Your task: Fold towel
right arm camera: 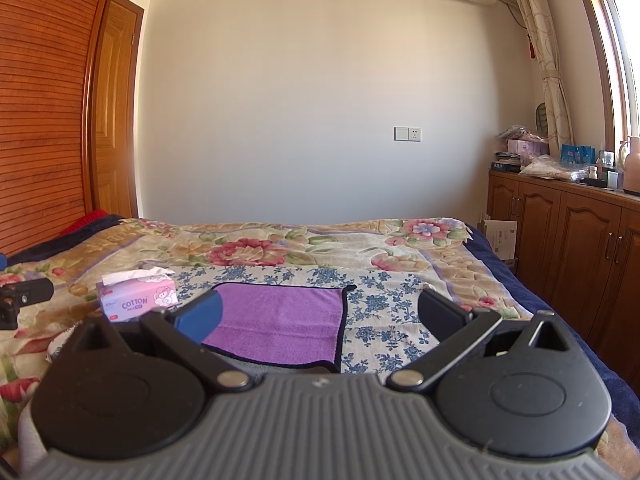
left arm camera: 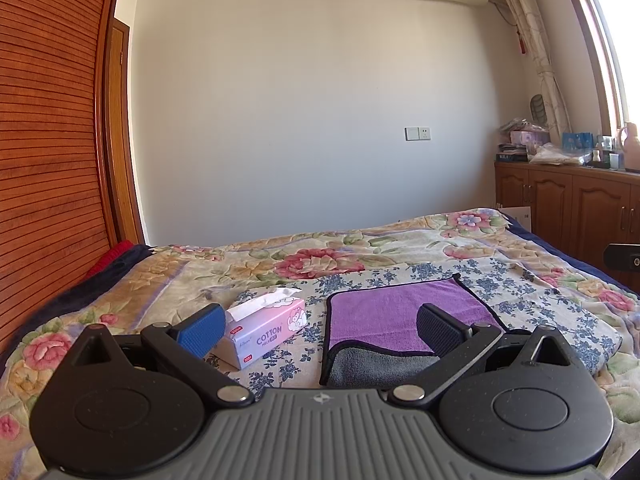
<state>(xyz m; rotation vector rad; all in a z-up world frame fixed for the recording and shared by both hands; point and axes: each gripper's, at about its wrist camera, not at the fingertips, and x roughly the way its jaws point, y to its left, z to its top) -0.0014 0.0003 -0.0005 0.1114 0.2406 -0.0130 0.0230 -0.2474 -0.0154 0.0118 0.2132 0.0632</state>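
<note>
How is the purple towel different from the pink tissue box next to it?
The purple towel lies flat and soft; the tissue box stands up as a stiff block. The towel is plain purple with a dark edge and a grey underside showing at its near end; the box is pink with the word COTTON and white tissue poking out on top. Both rest on the blue-flowered cloth on the bed.

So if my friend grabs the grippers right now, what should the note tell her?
Left gripper: open, holding nothing, above the bed.
Right gripper: open, holding nothing too.
Purple towel: lies on the blue-flowered cloth on the bed, folded over once so its grey underside shows along the near edge.
Tissue box: just left of the towel, apart from it.
Done: looks like one fold.
Left: probably fold it again and tidy the edges.
</note>
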